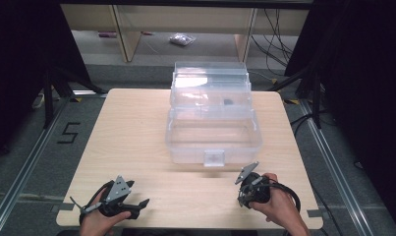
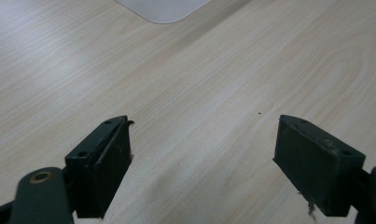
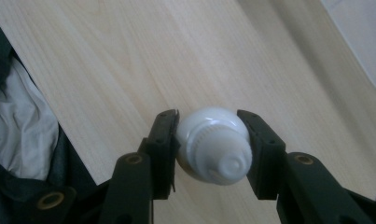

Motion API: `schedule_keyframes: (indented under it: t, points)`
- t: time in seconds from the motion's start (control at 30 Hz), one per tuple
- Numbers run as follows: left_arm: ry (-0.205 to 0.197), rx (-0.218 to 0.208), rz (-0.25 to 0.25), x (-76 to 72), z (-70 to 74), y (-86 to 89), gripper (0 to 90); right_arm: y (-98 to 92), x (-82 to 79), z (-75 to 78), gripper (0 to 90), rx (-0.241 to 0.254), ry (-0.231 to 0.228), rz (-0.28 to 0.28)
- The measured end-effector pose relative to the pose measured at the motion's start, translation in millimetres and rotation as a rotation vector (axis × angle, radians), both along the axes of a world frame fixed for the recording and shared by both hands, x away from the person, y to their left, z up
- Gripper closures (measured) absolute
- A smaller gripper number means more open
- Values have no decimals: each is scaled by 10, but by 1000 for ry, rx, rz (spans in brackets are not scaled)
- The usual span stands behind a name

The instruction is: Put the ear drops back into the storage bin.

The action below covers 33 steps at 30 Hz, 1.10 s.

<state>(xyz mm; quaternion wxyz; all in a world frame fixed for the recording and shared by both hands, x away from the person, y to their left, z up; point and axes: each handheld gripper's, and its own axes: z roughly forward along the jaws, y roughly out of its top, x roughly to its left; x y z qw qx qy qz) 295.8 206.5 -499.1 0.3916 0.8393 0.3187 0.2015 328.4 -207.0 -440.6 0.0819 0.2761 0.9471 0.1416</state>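
A clear plastic storage box (image 1: pixel 212 132) with a raised tiered lid stands in the middle of the light wooden table (image 1: pixel 136 137). My right gripper (image 3: pixel 209 135) is shut on a small white round bottle (image 3: pixel 213 144) with a ribbed cap, held just above the tabletop. In the high view that right gripper (image 1: pixel 249 189) is at the front right of the table, just in front of the box. My left gripper (image 2: pixel 202 154) is open with bare wood between its jaws. The left gripper (image 1: pixel 124 204) rests low at the front left.
A corner of the clear box (image 2: pixel 162 9) shows far ahead in the left gripper view. A small dark item (image 1: pixel 228 102) lies in the box's upper tray. The table's front edge (image 3: pixel 59 126) runs close beside the right gripper, with clothing below it.
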Motion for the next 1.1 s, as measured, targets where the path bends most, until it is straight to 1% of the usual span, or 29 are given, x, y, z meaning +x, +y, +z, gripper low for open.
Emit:
schedule_keyframes:
  t: [0.07,0.1,0.13,0.17,0.2,0.27,0.3,0.33,0.37,0.43,0.47,0.5,0.6,0.63,0.67,0.7,0.73,0.77,0.83,0.87,0.9,0.97,1.0,1.03,1.07,1.1]
  points:
    - [0,-6,-4,1,-5,1,180,0,22,40,601,3,-4,-3]
    - [11,-12,2,-8,-3,-5,180,-1,40,58,601,5,-7,10]
    - [10,-2,-2,-5,0,4,180,-2,48,82,601,6,-9,-3]
    - [7,2,-4,-3,2,6,180,-3,59,104,601,3,-9,-3]
    - [11,-12,-1,-8,-5,-1,180,-4,71,117,601,6,-6,5]
    - [10,-17,3,-8,-8,-5,180,-5,99,155,601,6,-13,1]
    - [8,3,-3,-3,4,3,180,-3,112,166,601,6,-13,16]
    - [6,5,-6,0,5,5,180,-2,118,191,601,3,-8,-3]
    - [8,3,-4,-2,5,4,180,-3,140,200,601,4,-13,16]
    - [7,3,-4,-1,4,5,180,-1,145,218,601,2,-15,6]
    - [11,-1,-4,-5,1,4,180,2,150,232,601,4,-9,2]
    - [18,-7,-2,-10,-1,2,180,6,174,259,601,4,-15,4]
    - [18,-11,1,-11,-2,0,180,15,199,289,601,5,-13,1]
    - [18,-11,1,-11,-2,0,180,14,220,301,602,3,-19,19]
    - [19,-11,2,-11,-2,0,180,19,217,315,601,9,-12,0]
    - [19,-11,2,-11,-2,0,180,19,217,315,601,9,-12,0]
    - [27,-19,11,-18,-6,-4,180,17,230,333,601,9,-14,1]
    - [20,-12,3,-11,-3,0,180,8,266,368,601,14,-16,18]
    - [20,-13,3,-11,-3,0,180,4,276,397,601,14,-19,4]
    - [20,-13,2,-11,-3,0,180,1,286,420,601,19,-15,4]
    - [20,-13,3,-11,-4,0,180,-5,299,434,601,22,-23,10]
    - [25,-4,4,-12,2,3,180,-13,310,477,602,34,-13,6]
    - [21,-12,2,-10,-4,0,180,-20,324,498,602,34,-16,8]
    - [26,-2,4,-13,3,3,180,-29,341,527,602,30,-24,10]
    - [25,-4,4,-13,3,2,180,-29,343,539,602,31,-16,4]
    - [25,-7,4,-12,1,2,180,-39,363,567,602,28,-21,5]
